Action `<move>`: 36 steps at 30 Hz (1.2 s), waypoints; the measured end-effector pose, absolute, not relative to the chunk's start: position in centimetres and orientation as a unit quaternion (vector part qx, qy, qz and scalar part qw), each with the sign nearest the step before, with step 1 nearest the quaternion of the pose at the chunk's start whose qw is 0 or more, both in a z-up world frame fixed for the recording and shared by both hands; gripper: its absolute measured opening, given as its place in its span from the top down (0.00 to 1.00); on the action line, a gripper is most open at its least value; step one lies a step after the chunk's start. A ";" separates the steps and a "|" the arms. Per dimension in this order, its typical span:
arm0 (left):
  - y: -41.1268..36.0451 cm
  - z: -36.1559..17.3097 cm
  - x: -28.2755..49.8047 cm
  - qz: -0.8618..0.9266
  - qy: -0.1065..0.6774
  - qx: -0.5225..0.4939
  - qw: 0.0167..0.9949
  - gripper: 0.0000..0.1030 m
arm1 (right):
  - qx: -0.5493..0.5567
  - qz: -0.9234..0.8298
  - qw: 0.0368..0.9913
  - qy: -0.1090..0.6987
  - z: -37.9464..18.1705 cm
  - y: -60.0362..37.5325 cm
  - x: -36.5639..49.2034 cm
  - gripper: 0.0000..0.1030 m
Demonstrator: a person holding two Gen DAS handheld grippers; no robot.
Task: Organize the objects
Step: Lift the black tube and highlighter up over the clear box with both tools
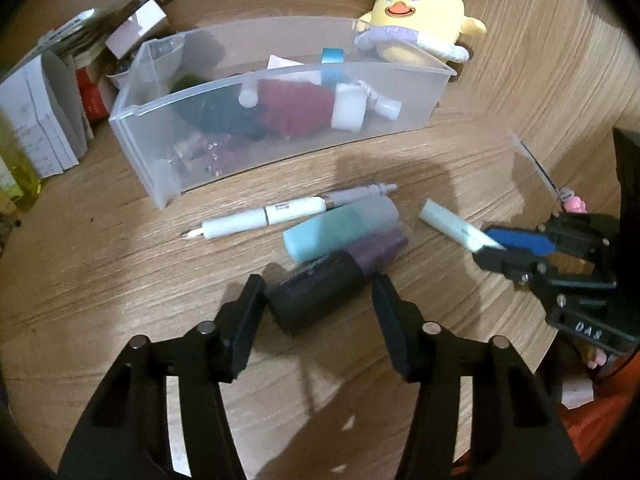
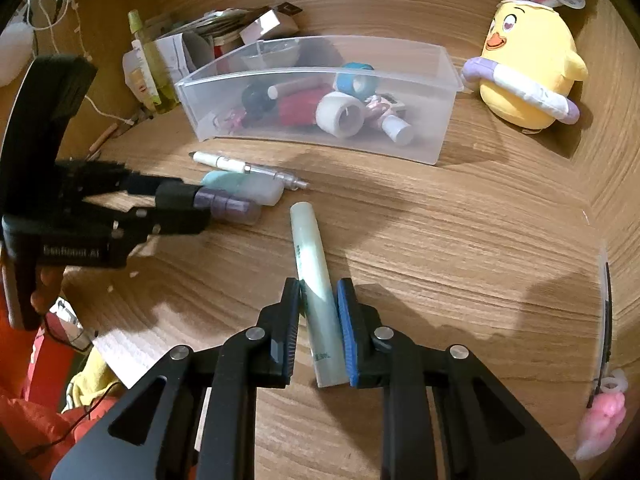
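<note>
Right tongs [image 2: 318, 300] clench a pale tube [image 2: 316, 264] pointing toward the bin [image 2: 400, 148]. Left tongs [image 1: 318, 292] straddle the dark bottle [image 1: 320, 292], lying slantwise, unpinched; bare table [image 2: 460, 240] lies right.

Both wrist views look down, sharing bin [image 1: 280, 76].

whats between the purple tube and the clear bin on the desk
In the left wrist view, a teal tube lies right against the purple tube, then a white pen and a grey pen, then bare wood up to the clear bin.
</note>
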State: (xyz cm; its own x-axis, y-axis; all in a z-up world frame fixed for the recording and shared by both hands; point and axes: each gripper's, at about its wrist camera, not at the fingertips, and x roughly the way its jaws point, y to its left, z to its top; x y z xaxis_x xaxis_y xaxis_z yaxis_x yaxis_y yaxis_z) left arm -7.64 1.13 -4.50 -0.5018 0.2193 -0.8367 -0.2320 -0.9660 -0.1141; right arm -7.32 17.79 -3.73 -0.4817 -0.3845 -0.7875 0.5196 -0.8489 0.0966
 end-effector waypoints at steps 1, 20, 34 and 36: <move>1.2 -4.4 -7.3 0.865 0.006 -0.484 0.134 0.50 | 0.436 -0.858 0.262 0.075 -3.7 17.8 -7.4 0.83; 5.0 -4.4 -7.0 0.860 0.062 -0.482 0.157 0.49 | 0.429 -0.864 0.256 0.065 -4.0 17.2 -8.5 0.83; 4.9 -4.2 -6.3 0.874 0.037 -0.465 0.136 0.75 | 0.419 -0.871 0.255 0.037 -3.1 17.4 -8.7 0.86; 4.5 -3.8 -6.3 0.878 0.022 -0.459 0.135 0.75 | 0.413 -0.874 0.256 0.032 -2.5 17.4 -8.8 0.86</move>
State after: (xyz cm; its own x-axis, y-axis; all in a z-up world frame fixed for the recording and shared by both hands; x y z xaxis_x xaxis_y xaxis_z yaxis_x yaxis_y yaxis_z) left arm -6.33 4.52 -3.81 -0.5423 0.2167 -0.8117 -0.2571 -0.9626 -0.0852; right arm -8.83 17.38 -2.50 -0.5289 -0.4204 -0.7372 0.4729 -0.8673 0.1554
